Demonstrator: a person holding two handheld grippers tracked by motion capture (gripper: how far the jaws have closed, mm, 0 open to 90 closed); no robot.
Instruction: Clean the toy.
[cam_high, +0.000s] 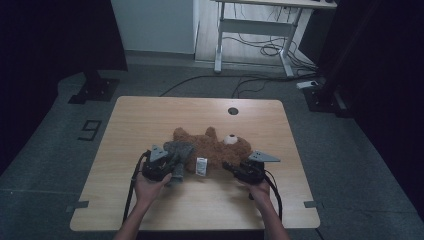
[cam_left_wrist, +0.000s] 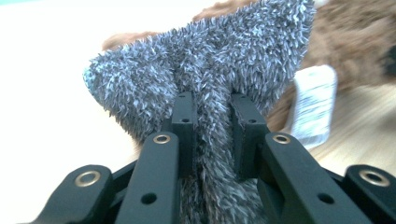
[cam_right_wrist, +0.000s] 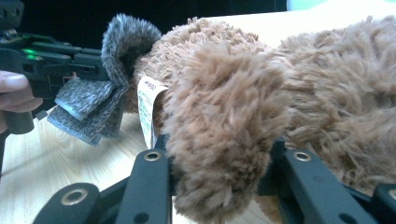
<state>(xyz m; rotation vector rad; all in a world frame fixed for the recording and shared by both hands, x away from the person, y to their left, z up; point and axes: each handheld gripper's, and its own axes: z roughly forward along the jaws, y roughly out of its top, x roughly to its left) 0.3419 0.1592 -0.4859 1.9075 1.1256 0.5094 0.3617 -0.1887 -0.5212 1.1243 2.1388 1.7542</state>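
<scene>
In the high view, a brown bear (cam_high: 215, 146) lay flat near the middle of the wooden bench (cam_high: 150, 120), its head toward the right. A grey cloth (cam_high: 179, 151) covered the bear's left end. The left tongs (cam_high: 176, 169) sat at that cloth, held in the left hand (cam_high: 148, 187). The right tongs (cam_high: 229, 167) met the bear's near edge below its head, with the right hand (cam_high: 260, 189) behind them. A white tag (cam_high: 201, 165) lay on the bench between the two tongs, just beside the bear.

In the left gripper view, the left tongs (cam_left_wrist: 211, 133) were clamped on a fold of the fuzzy cloth (cam_left_wrist: 205, 60), which bunched between the jaws and spread out above them. The tag (cam_left_wrist: 312, 105) and the bear (cam_left_wrist: 355, 42) showed to the right, behind the cloth.

In the right gripper view, the right tongs (cam_right_wrist: 219, 163) gripped a thick limb of the bear (cam_right_wrist: 224, 107), fur bulging between the jaws. The tag (cam_right_wrist: 147, 109) hung at its left. Farther left, the cloth (cam_right_wrist: 100, 88) draped over the bear's end and hung from the left tongs (cam_right_wrist: 95, 70), whose tips were hidden in it.
</scene>
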